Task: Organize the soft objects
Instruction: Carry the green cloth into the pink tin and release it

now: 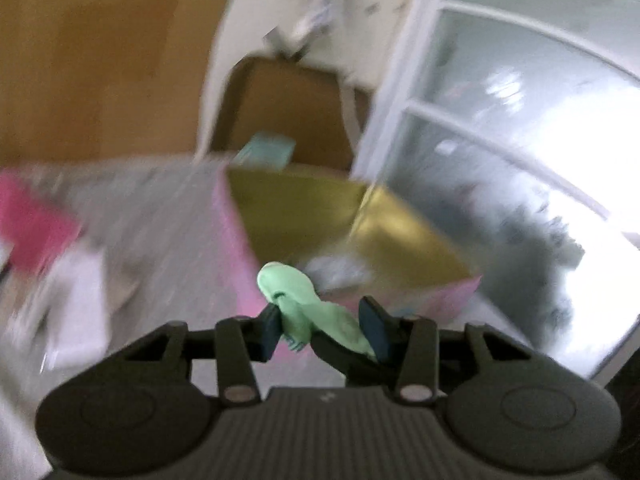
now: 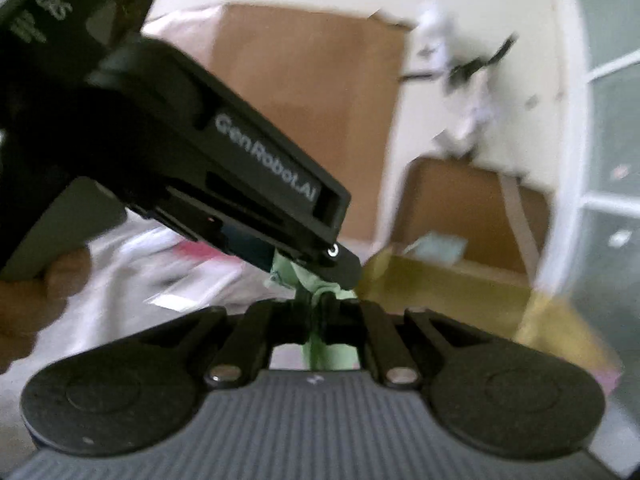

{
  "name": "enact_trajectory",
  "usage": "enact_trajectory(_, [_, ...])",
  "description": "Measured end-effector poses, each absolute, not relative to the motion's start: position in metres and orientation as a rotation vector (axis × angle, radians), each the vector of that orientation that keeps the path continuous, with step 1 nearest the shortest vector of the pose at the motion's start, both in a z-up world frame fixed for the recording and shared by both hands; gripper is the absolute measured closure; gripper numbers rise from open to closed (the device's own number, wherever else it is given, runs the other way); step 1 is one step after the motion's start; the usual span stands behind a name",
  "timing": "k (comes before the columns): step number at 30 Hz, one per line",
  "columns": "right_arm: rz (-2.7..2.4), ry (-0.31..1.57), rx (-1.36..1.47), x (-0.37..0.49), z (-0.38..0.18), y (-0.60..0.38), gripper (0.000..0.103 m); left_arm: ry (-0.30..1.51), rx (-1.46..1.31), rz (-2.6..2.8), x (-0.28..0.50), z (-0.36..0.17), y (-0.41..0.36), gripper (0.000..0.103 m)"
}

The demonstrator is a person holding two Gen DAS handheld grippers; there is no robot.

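A small mint-green soft toy (image 1: 298,300) hangs between both grippers. In the left wrist view my left gripper (image 1: 326,330) has its jaws spread around the toy, and a black finger of the right gripper (image 1: 344,354) reaches in beneath it. In the right wrist view my right gripper (image 2: 318,316) is shut on the green toy (image 2: 320,344). The left gripper's body (image 2: 224,176) crosses in from the upper left with its tip on the toy. A pink box with a gold inside (image 1: 304,216) stands open just beyond; its gold wall (image 2: 440,280) also shows in the right wrist view.
A brown cardboard box (image 1: 280,108) with a pale blue item (image 1: 268,150) stands behind the pink box. A grey cloth surface (image 1: 152,216) holds pink (image 1: 36,220) and white (image 1: 76,308) items at left. A glass door (image 1: 500,140) is at right. Both views are motion-blurred.
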State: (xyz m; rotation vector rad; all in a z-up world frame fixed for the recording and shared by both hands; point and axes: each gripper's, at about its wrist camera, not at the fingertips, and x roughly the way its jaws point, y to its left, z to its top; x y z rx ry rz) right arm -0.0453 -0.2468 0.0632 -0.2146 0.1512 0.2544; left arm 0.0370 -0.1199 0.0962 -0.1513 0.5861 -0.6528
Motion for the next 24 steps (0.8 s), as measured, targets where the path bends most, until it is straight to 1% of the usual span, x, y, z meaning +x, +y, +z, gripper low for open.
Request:
enact_trajectory(1, [0.223,0.138,-0.218,-0.04,0.067,-0.255,0.095,0.556,-0.136,-0.668,0.04,0.105,-0.13,0.056])
enact_trajectory(3, [0.144,0.118,-0.237,-0.023,0.072,-0.273,0.095,0.508,-0.104,-0.691,0.047,0.12,-0.154,0.048])
enact_trajectory(5, [0.044,0.134,-0.268,-0.002,0.07,-0.293,0.095,0.476,-0.076,-0.694,0.057,0.127,-0.177,0.023])
enact_trajectory(6, [-0.004,0.17,-0.267,0.013,0.068,-0.304,0.092,0.471,-0.058,-0.676,0.062,0.127,-0.188,0.022])
enact_trajectory(7, [-0.045,0.238,-0.263,0.031,0.063,-0.317,0.089,0.466,-0.041,-0.644,0.068,0.124,-0.198,0.024])
enact_trajectory(9, [-0.067,0.413,-0.231,0.061,0.05,-0.342,0.061,0.47,-0.019,-0.598,0.073,0.114,-0.21,0.022])
enact_trajectory(10, [-0.092,0.434,-0.16,0.065,0.049,-0.355,0.047,0.483,-0.02,-0.57,0.075,0.108,-0.21,0.021])
enact_trajectory(11, [-0.104,0.441,-0.104,0.064,0.049,-0.366,0.04,0.501,-0.031,-0.569,0.075,0.101,-0.207,0.02])
enact_trajectory(13, [-0.11,0.416,-0.049,0.055,0.053,-0.377,0.039,0.517,-0.047,-0.567,0.072,0.093,-0.195,0.017])
enact_trajectory(17, [-0.076,0.32,0.013,0.033,0.057,-0.372,0.039,0.515,-0.081,-0.508,0.064,0.082,-0.159,0.017])
enact_trajectory(21, [0.023,0.211,0.033,0.011,0.063,-0.337,0.038,0.518,-0.13,-0.421,0.055,0.07,-0.11,0.017])
enact_trajectory(24, [0.144,0.175,0.046,-0.003,0.061,-0.311,0.036,0.518,-0.144,-0.299,0.048,0.055,-0.063,0.016])
